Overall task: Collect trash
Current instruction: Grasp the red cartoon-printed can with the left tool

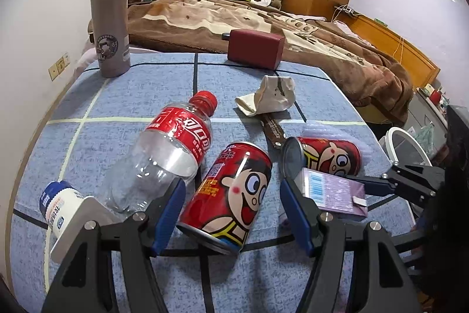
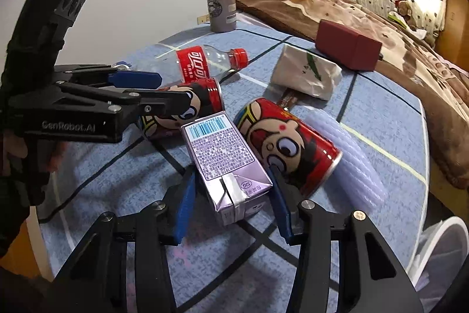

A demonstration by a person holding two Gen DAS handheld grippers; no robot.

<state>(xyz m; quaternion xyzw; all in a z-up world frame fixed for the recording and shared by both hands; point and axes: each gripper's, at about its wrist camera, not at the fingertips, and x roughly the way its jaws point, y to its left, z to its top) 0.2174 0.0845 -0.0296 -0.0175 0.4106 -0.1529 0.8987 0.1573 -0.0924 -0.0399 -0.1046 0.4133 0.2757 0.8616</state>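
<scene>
Trash lies on a blue checked tabletop (image 1: pixel 117 107). My left gripper (image 1: pixel 231 192) is open, its blue fingers either side of a lying red cartoon can (image 1: pixel 227 195); it also shows in the right wrist view (image 2: pixel 159 91). My right gripper (image 2: pixel 233 187) is open around a purple drink carton (image 2: pixel 225 160), fingers not pressing it. The carton also shows in the left wrist view (image 1: pixel 334 192). A second red can (image 1: pixel 325 156) (image 2: pixel 287 143) lies beside the carton. An empty cola bottle (image 1: pixel 164 154) (image 2: pixel 205 63) lies to the left.
A white pill bottle (image 1: pixel 58 204), a crumpled paper bag (image 1: pixel 272 96), a brown wrapper (image 1: pixel 274 131), clear plastic packaging (image 2: pixel 357 151), a grey thermos (image 1: pixel 110 22) and a dark red box (image 1: pixel 255 49) are on the table. A white bin (image 2: pixel 439 251) stands right; a bed (image 1: pixel 293 28) behind.
</scene>
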